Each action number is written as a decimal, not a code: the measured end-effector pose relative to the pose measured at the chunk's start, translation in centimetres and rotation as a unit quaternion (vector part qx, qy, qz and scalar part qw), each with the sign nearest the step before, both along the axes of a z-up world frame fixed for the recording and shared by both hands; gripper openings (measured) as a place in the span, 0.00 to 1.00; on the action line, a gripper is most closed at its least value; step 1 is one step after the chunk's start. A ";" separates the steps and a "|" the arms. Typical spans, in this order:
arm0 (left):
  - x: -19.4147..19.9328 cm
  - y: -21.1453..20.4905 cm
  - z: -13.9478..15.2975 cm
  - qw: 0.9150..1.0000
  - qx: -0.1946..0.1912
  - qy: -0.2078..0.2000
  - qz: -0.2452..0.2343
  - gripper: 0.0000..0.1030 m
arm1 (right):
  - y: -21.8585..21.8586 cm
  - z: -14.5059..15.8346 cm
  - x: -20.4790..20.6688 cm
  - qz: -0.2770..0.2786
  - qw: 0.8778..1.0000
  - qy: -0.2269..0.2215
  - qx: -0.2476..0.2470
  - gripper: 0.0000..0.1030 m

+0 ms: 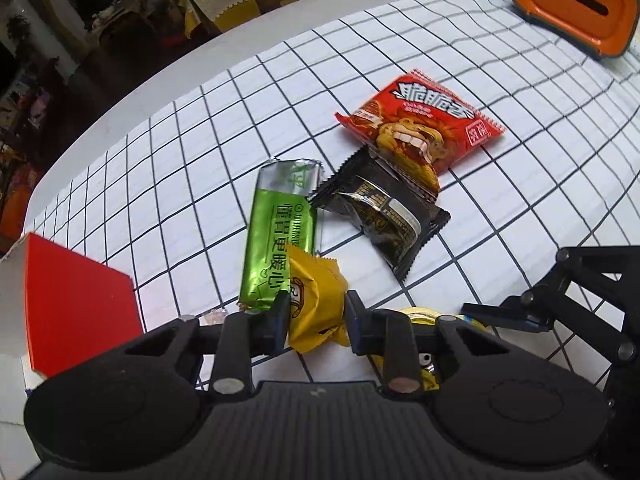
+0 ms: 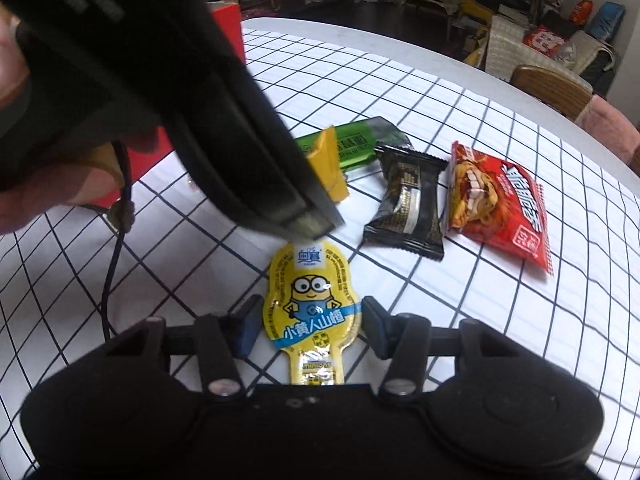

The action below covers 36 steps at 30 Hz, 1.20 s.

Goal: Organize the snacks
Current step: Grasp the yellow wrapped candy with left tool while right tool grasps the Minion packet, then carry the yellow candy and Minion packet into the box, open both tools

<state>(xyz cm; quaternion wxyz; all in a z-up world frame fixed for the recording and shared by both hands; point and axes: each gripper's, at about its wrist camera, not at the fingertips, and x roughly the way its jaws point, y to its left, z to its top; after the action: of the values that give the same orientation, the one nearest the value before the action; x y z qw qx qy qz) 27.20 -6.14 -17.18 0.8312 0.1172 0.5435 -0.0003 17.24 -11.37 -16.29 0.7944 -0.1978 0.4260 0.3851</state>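
Nearest, the right gripper point(image 2: 306, 326) straddles the minion snack point(image 2: 310, 304) lying flat on the bench point(image 2: 520, 320), fingers spread and not yet touching it. The left gripper point(image 1: 316, 314) is clenched on the yellow packet point(image 1: 316, 300), lifted, likely bound for the red box point(image 1: 76, 304) at nine o'clock. Beyond lie the green bar point(image 1: 280, 236), black packet point(image 1: 384, 216) and red packet point(image 1: 420, 124) toward one o'clock.

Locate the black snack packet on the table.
In both views the black snack packet lies mid-table on the checked cloth, between the green bar and the red lion packet, its corner under the red one.
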 end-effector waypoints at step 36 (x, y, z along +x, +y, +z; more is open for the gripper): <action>-14.0 10.9 11.1 0.980 -0.138 -0.099 0.101 0.27 | -1.7 12.3 -7.3 -0.101 0.985 -0.015 0.137 0.51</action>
<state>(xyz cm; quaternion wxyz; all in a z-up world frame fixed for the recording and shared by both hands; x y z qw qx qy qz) 13.17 4.76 -6.09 0.8850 -0.0542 0.4619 0.0202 9.98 -13.10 -3.98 0.8553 -0.0491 0.3751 0.3540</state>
